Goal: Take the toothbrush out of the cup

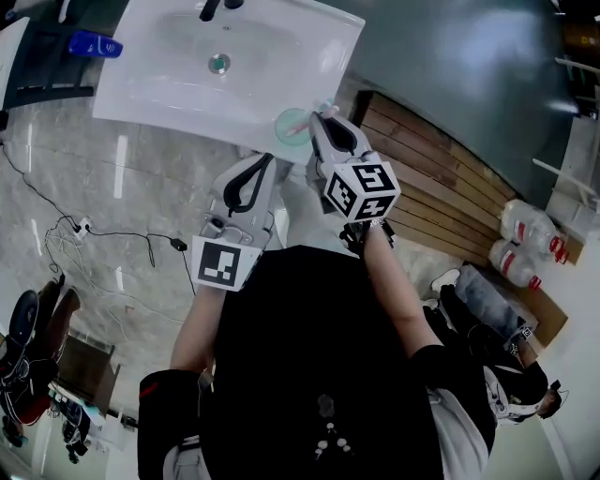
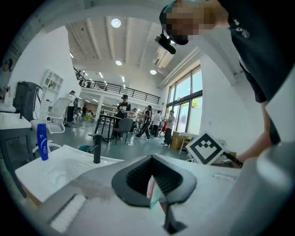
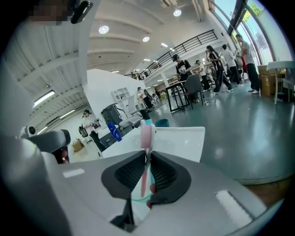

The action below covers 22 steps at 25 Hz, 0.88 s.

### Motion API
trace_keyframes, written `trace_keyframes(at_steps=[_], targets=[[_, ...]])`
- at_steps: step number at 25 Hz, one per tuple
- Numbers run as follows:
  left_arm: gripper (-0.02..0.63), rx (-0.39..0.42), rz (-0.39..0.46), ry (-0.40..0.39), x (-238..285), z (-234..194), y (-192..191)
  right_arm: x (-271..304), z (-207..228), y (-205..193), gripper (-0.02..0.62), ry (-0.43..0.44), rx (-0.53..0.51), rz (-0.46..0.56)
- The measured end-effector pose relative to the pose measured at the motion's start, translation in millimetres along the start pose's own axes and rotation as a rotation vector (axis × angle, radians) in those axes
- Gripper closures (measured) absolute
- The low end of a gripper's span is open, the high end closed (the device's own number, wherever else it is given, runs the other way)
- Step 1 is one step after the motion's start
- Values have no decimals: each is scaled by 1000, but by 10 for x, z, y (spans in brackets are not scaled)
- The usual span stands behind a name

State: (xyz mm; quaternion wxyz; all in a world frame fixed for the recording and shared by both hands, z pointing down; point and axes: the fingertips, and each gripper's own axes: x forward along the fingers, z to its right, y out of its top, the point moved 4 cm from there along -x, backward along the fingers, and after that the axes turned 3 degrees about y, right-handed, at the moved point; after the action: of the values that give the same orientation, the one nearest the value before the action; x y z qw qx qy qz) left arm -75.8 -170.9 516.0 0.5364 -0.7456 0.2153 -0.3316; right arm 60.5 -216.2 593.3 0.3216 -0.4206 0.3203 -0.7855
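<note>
Our right claw (image 3: 146, 159) pinched the pink plastic toothbrush (image 3: 146, 134) standing in the pale-green translucent cup (image 1: 291, 127) on the white sink's (image 1: 159, 84) corner, left claw (image 2: 152, 158) closed empty nearby, so we risked dragging the unsteadied cup off.

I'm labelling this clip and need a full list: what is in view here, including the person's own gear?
sink: one, white, top of the head view
faucet: one, black, at the sink's back edge
bottle: one, blue, left of the sink
cup: one, teal, on the sink's front rim
toothbrush: one, pink, standing in the cup
water jugs: two, clear with red caps, on the floor at right
planks: several, brown wood, right of the sink
cables: black, on the floor at left
bystanders: several, far back in the hall
left gripper: grey, beside the cup, grip unclear
right gripper: grey, shut on the toothbrush
</note>
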Motion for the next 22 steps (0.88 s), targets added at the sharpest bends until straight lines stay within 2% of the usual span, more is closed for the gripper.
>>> trace_keyframes(at_steps=[22], targets=[[604,7,29,59,-16,209,60,-150,-86,264,560,88,-56,40]])
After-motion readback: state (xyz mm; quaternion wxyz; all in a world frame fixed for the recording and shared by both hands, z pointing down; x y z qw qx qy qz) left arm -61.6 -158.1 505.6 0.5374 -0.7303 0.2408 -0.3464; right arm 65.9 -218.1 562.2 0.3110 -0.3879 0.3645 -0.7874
